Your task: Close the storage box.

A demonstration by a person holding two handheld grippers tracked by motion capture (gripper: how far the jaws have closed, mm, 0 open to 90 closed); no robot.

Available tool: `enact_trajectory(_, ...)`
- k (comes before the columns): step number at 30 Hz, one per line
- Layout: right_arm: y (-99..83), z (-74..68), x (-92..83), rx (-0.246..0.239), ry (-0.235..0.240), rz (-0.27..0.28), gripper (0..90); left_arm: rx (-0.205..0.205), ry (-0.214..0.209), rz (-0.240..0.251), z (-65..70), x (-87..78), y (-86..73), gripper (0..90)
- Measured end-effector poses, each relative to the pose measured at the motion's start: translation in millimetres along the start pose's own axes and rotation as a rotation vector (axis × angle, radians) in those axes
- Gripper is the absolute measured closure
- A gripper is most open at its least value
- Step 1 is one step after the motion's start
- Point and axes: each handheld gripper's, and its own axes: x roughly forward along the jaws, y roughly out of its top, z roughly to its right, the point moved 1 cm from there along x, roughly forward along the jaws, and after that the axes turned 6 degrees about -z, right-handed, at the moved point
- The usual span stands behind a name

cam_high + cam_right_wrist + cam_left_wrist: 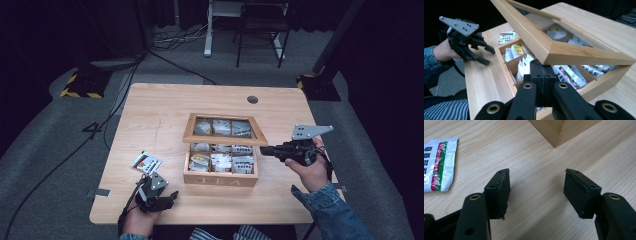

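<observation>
Left gripper (537,192) hangs released over the tabletop (534,162); sachet (439,163) is light, crinkly, slippery — pinch an edge. Right gripper (541,75) clenched beneath the tea box lid (564,51).

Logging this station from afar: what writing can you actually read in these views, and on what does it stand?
"TEA": burnt into the front wall of the wooden box, high view.
Loose sachet on the table: red, green and dark print, too blurred to read; cut off at the edge in the left gripper view.
Sachets in the box: printed labels, too small to read.
</observation>
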Motion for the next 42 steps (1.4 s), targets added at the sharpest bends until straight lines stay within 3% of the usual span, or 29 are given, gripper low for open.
enact_trajectory(20, -5.8, -8.1, 7.3, 0.022, 0.02, -0.134, 90.0, -0.002, 0.004, 0.004, 0.1, -0.2, -1.0, 38.3)
enact_trajectory(27, -17.3, -12.7, 14.4, 0.012, -0.006, -0.202, 90.0, -0.001, 0.005, 0.008, 0.0, 0.0, -1.2, 38.3)
enact_trajectory(42, -27.2, -14.8, 22.7, 0.017, -0.007, -0.265, 90.0, -0.003, 0.005, 0.01, 0.1, 0.3, -1.4, 38.2)
